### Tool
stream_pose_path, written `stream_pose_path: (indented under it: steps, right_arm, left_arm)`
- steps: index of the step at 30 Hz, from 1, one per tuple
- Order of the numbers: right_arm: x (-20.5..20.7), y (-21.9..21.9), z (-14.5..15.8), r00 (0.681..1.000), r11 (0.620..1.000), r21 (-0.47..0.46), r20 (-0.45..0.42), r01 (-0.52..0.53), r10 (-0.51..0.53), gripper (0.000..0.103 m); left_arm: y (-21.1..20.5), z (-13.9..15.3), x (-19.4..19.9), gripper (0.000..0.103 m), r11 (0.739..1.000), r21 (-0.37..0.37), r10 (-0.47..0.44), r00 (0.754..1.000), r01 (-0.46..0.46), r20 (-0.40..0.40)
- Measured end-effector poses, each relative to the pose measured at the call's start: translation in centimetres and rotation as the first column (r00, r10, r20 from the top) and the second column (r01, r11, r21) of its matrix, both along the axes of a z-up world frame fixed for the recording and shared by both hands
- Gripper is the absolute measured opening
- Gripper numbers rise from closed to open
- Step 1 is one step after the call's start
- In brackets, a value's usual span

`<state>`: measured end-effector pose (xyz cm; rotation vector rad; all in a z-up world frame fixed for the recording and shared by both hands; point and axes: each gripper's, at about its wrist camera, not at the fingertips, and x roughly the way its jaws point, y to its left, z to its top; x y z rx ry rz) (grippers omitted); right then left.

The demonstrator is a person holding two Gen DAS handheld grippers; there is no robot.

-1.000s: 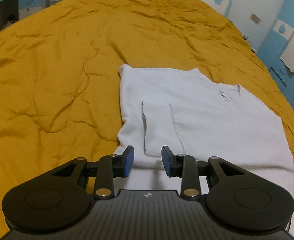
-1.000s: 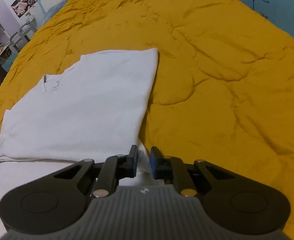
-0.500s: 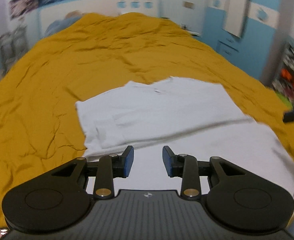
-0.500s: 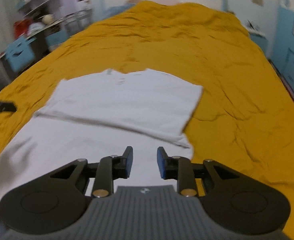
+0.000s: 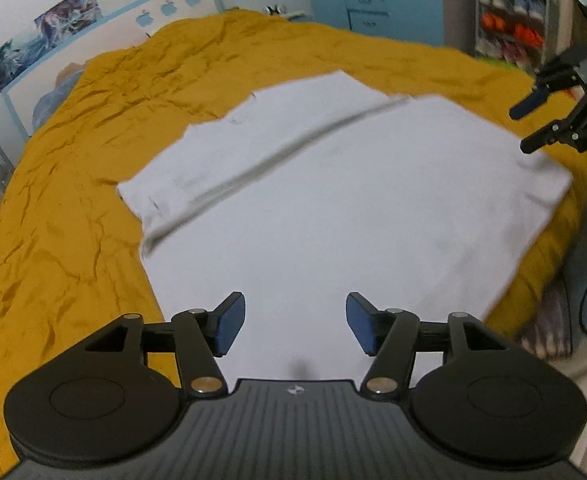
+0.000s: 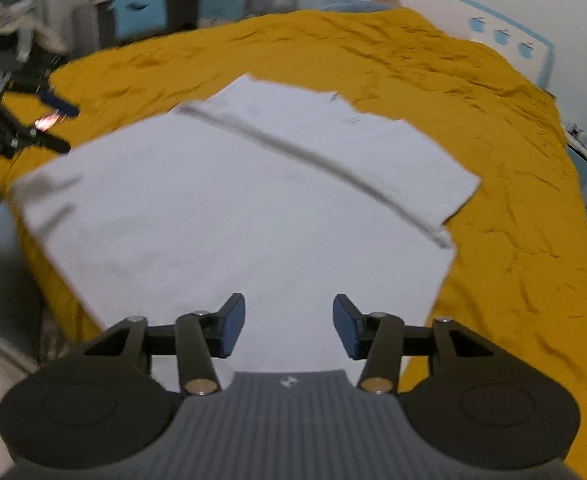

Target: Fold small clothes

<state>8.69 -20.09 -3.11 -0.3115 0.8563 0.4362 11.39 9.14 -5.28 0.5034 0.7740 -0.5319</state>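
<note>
Shirt (image 5: 333, 216): white cloth, smooth, matt. Bedspread (image 5: 73, 200): mustard cloth, crinkled, slight sheen. Left gripper (image 5: 295, 322) and right gripper (image 6: 289, 326): matt black plastic, blue pads (image 5: 229, 322), shiny metal pins (image 5: 208, 383).

Both wrist cams look down, close, sharing white shirt (image 5: 333, 208) from opp. sides.

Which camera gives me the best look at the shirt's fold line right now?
Right wrist: the fold line runs clear across the white shirt, end to end. The left wrist view shows it too, but blurrier.

left tool (image 5: 295, 322) agape above seemingly folded shirt (image 5: 333, 208)
</note>
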Motion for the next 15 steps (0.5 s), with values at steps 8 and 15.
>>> stream_pose_path:
  steps: [8,15]
  right_arm:
    - [-4.5,1.3,-3.4,0.996,0.989,-0.121,-0.034,-0.087,0.084,0.059]
    - [-5.6,1.6,-5.9,0.988,0.954,-0.258,-0.067,-0.153,0.14,0.066]
  left_arm:
    - [-0.8,-3.6,-4.5,0.078,0.985,0.121,-0.117,0.992,0.122,-0.048]
    - [-2.1,-8.0,-5.5,0.079,0.933,0.35,-0.111,0.992,0.083,0.06]
